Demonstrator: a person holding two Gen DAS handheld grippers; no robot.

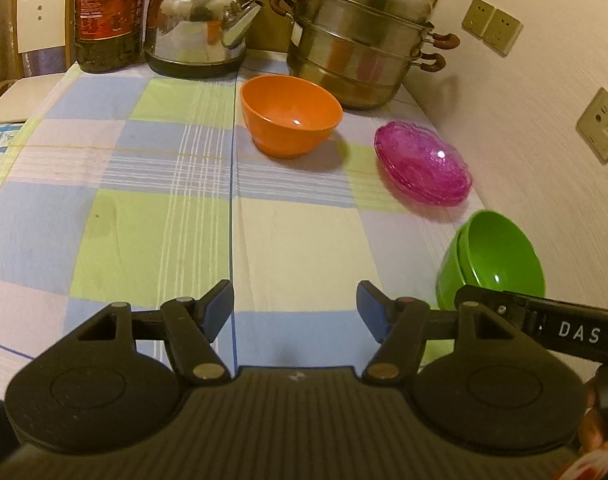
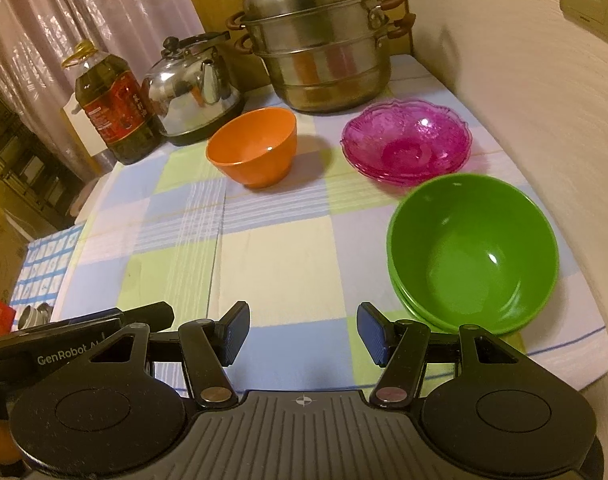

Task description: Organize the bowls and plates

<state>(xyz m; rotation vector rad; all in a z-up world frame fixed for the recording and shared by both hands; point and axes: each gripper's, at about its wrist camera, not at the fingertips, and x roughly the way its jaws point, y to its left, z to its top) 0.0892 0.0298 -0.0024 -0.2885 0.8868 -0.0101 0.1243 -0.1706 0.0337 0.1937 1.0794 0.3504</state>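
Note:
An orange bowl (image 1: pixel 290 114) (image 2: pixel 253 145) stands upright at the back middle of the checked tablecloth. To its right lies a stack of pink glass plates (image 1: pixel 423 162) (image 2: pixel 406 144). Nearer, by the wall, sit stacked green bowls (image 1: pixel 492 258) (image 2: pixel 474 250). My left gripper (image 1: pixel 295 310) is open over bare cloth, nothing between its blue pads. My right gripper (image 2: pixel 303 330) is open too, hovering over the cloth just left of the green bowls. Part of the right gripper's body (image 1: pixel 544 328) shows in the left wrist view in front of the green bowls.
A steel steamer pot (image 1: pixel 360 36) (image 2: pixel 316 44), a steel kettle (image 1: pixel 200 20) (image 2: pixel 192 88) and an oil bottle (image 1: pixel 108 12) (image 2: pixel 112 108) line the table's back. A wall with sockets (image 1: pixel 602 124) runs along the right. A chair back (image 1: pixel 40 12) stands far left.

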